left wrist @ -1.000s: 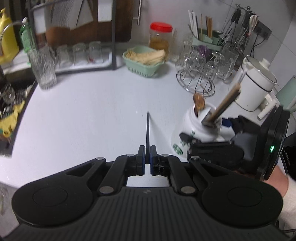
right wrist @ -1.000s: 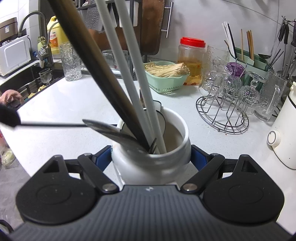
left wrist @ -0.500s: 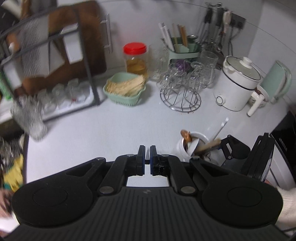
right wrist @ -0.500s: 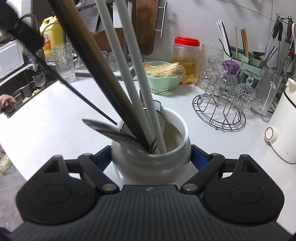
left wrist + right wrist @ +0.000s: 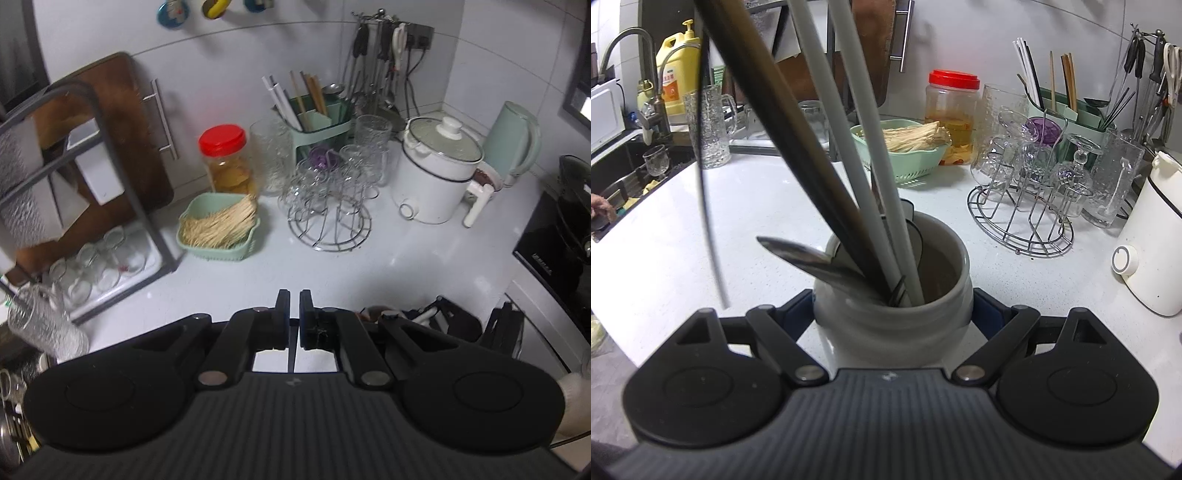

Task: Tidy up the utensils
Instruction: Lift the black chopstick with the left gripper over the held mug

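Note:
My right gripper point(image 5: 892, 314) is shut on a white ceramic jar point(image 5: 894, 325) that stands on the white counter point(image 5: 768, 206). The jar holds a dark-handled utensil point(image 5: 798, 147), two grey chopsticks point(image 5: 860, 140) and a metal spoon point(image 5: 801, 254). My left gripper point(image 5: 294, 314) is shut on a thin black chopstick point(image 5: 291, 356), held high over the counter. That chopstick hangs nearly upright left of the jar in the right wrist view point(image 5: 705, 192). The jar's top and the right gripper peek out low right in the left wrist view point(image 5: 391, 315).
A green basket of sticks point(image 5: 219, 230), a red-lidded jar point(image 5: 225, 164), a wire rack of glasses point(image 5: 328, 199), a green utensil caddy point(image 5: 317, 122) and a white cooker point(image 5: 436, 173) line the back. A dish rack point(image 5: 74, 206) stands left. The sink point(image 5: 628, 173) lies at far left.
My left gripper has risen well above the counter and tipped the black chopstick from level to nearly upright, its tip now beside the jar. The right gripper and the jar have stayed put.

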{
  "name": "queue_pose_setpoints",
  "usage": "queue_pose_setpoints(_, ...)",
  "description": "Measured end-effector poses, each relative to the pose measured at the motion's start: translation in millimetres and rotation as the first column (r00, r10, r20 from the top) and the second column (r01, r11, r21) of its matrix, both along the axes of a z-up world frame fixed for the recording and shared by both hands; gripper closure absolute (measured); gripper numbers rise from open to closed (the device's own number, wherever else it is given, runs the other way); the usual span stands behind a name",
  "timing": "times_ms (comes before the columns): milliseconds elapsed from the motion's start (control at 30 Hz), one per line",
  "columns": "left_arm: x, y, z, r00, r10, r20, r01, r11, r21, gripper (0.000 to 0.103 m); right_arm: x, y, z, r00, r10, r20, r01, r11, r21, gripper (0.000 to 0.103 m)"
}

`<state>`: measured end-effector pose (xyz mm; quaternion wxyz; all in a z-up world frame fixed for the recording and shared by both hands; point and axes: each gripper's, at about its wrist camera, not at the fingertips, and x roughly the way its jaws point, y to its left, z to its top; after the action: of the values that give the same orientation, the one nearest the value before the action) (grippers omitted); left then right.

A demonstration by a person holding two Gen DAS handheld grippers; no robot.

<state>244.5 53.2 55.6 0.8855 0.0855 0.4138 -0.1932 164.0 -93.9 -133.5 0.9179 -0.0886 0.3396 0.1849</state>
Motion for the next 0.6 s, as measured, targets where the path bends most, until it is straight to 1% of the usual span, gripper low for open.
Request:
queue_pose_setpoints(100,2.1,-6.7,10.1,0.999,-0.043,0.009,0.043,0.999,-0.003,0.098,-0.6,0.8,-0.4,1.0,-0.004,0.003,0.004,1.0,-0.003,0.012)
queue_pose_setpoints(167,3.2,-10.5,18.2,0.998,-0.064,0.015,0.065,0.998,-0.019,0.098,-1.3,0.8,-0.8,1.0,-0.001,0.006,0.001,1.0,-0.005,0.012)
queue_pose_setpoints(367,9.8,-22.4,46.5,0.992,-0.11,0.06,0.113,0.993,-0.043,0.098,0.0,0.9,-0.4,1.0,-0.002,0.004,0.002,1.0,-0.007,0.012)
queue_pose_setpoints(533,10.4,-35.1,76.1,0.981,-0.158,0.11,0.163,0.986,-0.036,0.098,0.5,1.3,-0.2,1.0,0.01,0.003,-0.01,1.0,-0.012,0.012)
queue_pose_setpoints(600,10.8,-38.9,85.1,0.978,-0.179,0.111,0.183,0.982,-0.033,0.098,1.6,1.1,-0.3,1.0,0.019,0.002,-0.019,1.0,-0.014,0.012)
